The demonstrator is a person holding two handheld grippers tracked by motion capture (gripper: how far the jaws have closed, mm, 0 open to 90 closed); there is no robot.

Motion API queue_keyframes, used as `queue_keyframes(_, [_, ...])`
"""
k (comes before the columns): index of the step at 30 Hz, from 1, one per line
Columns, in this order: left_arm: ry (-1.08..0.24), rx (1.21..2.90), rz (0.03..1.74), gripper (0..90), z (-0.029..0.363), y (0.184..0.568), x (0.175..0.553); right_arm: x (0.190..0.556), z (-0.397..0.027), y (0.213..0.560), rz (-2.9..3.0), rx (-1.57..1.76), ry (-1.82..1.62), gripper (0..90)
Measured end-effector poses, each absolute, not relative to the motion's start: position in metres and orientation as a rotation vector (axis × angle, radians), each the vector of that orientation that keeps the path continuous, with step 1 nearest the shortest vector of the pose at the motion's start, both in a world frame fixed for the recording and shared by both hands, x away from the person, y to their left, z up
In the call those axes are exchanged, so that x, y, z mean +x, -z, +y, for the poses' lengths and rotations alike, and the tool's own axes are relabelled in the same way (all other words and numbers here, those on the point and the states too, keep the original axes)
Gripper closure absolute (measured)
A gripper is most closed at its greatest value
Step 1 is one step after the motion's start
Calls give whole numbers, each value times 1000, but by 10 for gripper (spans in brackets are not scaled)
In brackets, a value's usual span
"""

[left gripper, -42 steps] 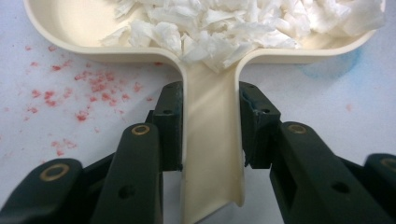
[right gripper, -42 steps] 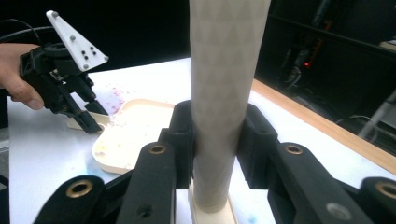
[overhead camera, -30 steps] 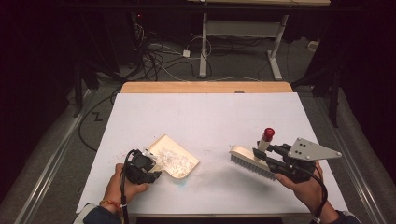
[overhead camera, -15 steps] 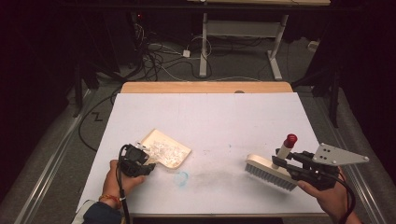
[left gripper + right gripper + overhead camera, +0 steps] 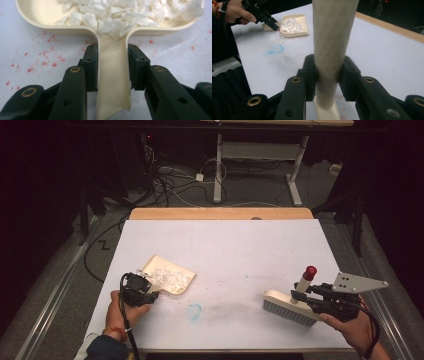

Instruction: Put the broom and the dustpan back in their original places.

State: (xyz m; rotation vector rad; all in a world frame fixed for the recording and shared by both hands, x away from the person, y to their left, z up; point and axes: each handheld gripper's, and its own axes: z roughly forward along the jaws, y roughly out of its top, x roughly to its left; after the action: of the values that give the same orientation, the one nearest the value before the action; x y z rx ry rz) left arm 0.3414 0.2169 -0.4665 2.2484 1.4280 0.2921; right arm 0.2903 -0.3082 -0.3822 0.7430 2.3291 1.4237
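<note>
left tongs (image 5: 112, 72) clenched on the dustpan (image 5: 169, 275) handle, keeping its tray flat at near left of the tabletop (image 5: 225, 240) so the white scraps (image 5: 130, 12) stay inside | right tongs (image 5: 327, 75) clenched on the brush (image 5: 292, 306) handle, bristles down at near right, well apart | blue ring mark (image 5: 194, 310) between them
</note>
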Motion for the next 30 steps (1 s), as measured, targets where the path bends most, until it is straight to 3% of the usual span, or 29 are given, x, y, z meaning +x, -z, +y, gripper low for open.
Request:
queue_keyframes(4, [-307,2218,1440,624,216,467,342,297,-309,383,2322,753,-1434,706])
queue_keyframes(10, [-266,2183,1454,521,209,468,334,312,-305,386,2272,799,-1439,687])
queue_keyframes(17, [-246,2205,1354,457,191,463,315,354,-300,385,2277,893,-1346,626])
queue_keyframes(22, [-394,2231,1292,335,185,459,309,384,-297,385,2193,984,-1252,531])
queue_keyframes(24, [-421,2195,1199,330,187,457,306,394,-293,386,2160,1014,-1232,522])
queue_keyframes(30, [-577,2137,1012,202,183,458,288,424,-277,392,2089,1061,-1128,453])
